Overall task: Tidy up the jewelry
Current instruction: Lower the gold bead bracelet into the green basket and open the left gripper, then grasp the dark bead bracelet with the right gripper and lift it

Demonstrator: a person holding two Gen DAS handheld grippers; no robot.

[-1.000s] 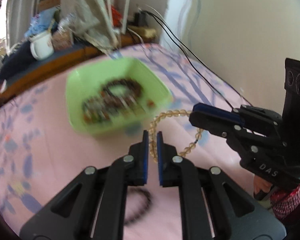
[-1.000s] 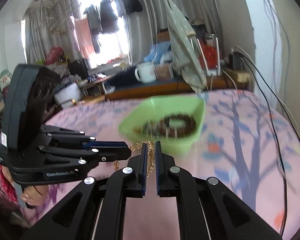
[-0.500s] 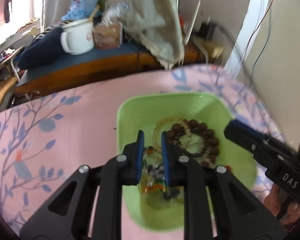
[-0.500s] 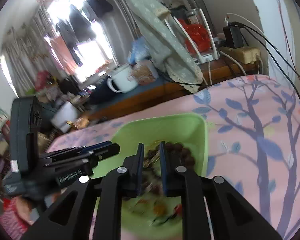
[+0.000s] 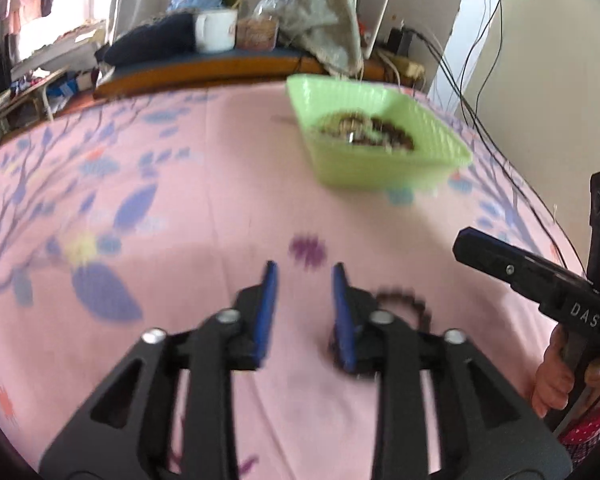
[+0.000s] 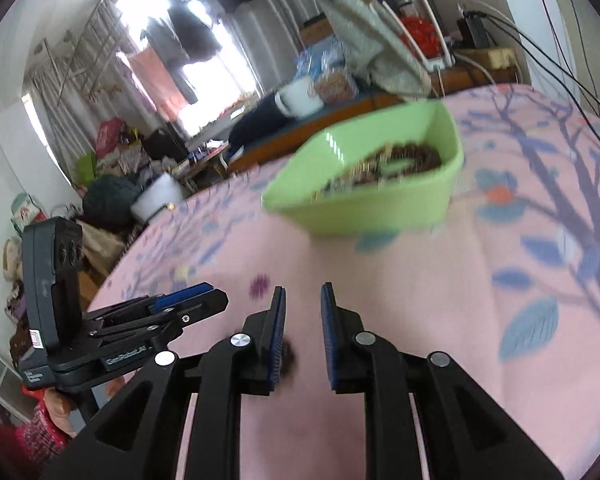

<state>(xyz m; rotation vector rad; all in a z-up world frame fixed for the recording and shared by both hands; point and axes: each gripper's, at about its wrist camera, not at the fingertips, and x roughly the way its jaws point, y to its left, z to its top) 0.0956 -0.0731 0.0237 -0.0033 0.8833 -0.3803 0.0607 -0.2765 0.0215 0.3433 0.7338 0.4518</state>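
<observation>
A pink cloth (image 5: 188, 200) printed with blue branches and leaves (plus a purple blossom or two) covers the whole worktop. The green basket (image 5: 372, 172) sits toward the far right corner, close to the far edge, with brown and gold beaded jewelry heaped inside it. A dark bead bracelet (image 5: 404, 298) lies on the cloth near the front edge, partly hidden behind the right-hand finger of the left claw (image 5: 304, 270). The left claw's jaws are opening, and only bare cloth shows between them. The right claw (image 6: 302, 290) hangs over the cloth to the right of the left one; from its own camera its pads stand a narrow gap apart, gripping nothing. A hand (image 5: 556, 384) wraps the right claw's handle at the front right.

Beyond the far edge a wooden bench carries a white mug (image 5: 216, 30), a dark bundle and a draped pale cloth. Black cables (image 5: 480, 60) run down the pale wall on the right. On the left the room is cluttered with bags and tubs, and clothes hang before a bright window (image 6: 188, 40).
</observation>
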